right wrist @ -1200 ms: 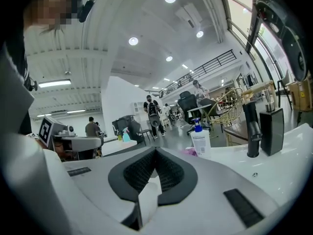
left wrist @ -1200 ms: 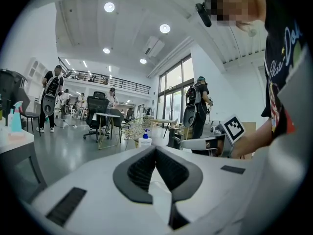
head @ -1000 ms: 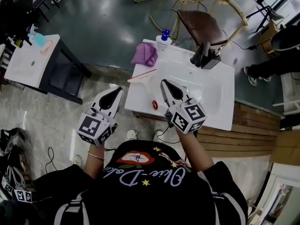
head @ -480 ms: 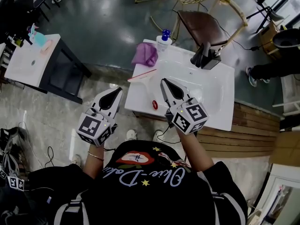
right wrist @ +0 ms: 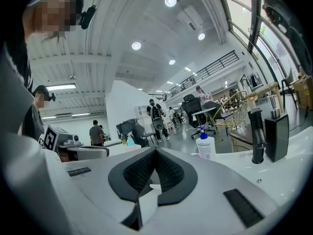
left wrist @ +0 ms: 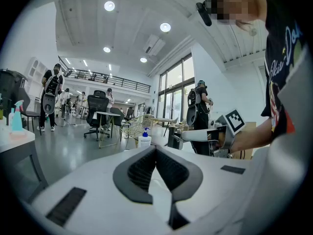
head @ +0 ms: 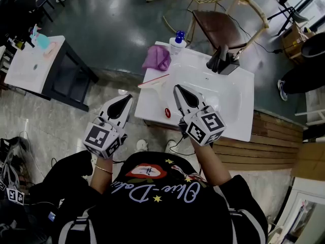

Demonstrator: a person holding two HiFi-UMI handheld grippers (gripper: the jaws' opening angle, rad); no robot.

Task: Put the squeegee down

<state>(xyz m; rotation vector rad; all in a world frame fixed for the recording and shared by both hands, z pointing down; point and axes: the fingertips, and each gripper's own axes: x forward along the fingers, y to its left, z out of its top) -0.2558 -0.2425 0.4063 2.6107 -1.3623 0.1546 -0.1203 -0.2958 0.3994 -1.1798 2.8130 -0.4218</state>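
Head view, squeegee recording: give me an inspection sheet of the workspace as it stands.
Surface: white sink counter with a basin.
Job's things: squeegee lies at the counter's left edge, in neither gripper.
Clutter: purple cloth, pump bottle, black faucet.
Grippers: left gripper shut, empty, beside the counter; right gripper shut, empty, over the counter.
Cables: thin cable on the floor by the person's feet.
Surroundings: brown chair, second white table.
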